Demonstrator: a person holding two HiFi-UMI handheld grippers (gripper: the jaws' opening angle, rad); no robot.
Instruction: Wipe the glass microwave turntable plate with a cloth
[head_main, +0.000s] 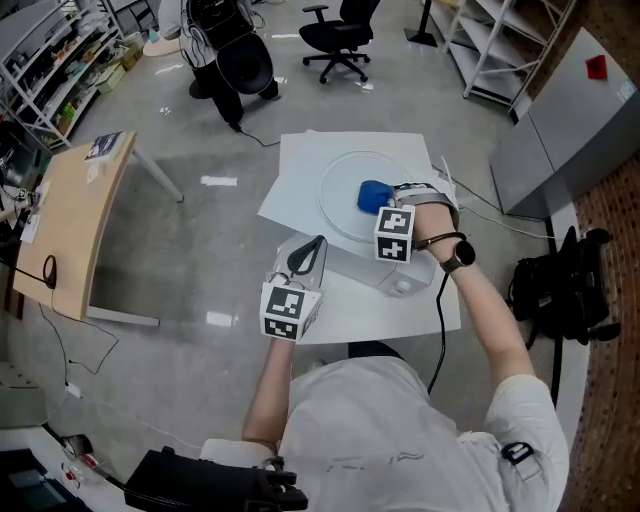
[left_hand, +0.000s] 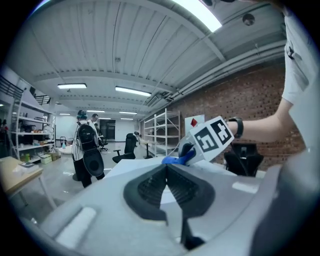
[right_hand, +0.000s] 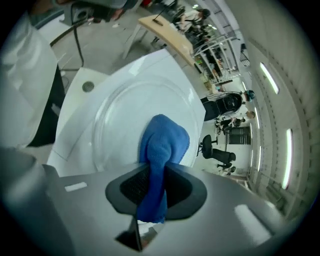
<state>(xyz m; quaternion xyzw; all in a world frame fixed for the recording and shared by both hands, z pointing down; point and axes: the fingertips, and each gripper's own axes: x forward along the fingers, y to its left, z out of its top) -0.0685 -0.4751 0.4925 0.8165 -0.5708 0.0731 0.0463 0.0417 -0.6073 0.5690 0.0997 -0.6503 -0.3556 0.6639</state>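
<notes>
Closest in, at 6 o'clock of the head view: one white shirt and two forearms, with one two-jaw gripper per hand. Left gripper low over the one white rectangular table, at 7 o'clock from the plate and clear of its rim. Fingers pressed together at the tips, gripping nothing. Right gripper reaching in from 3 o'clock, fingers clamped tight on one bunched blue cloth. Cloth resting on one round clear glass turntable plate, near its middle. Plate flat on one large white sheet, skewed across the table's 12 o'clock end. One black watch on the right wrist. Beyond, on grey floor: one light wooden table at 9 o'clock, one black office chair at 12 o'clock, one black bag at 3 o'clock.
</notes>
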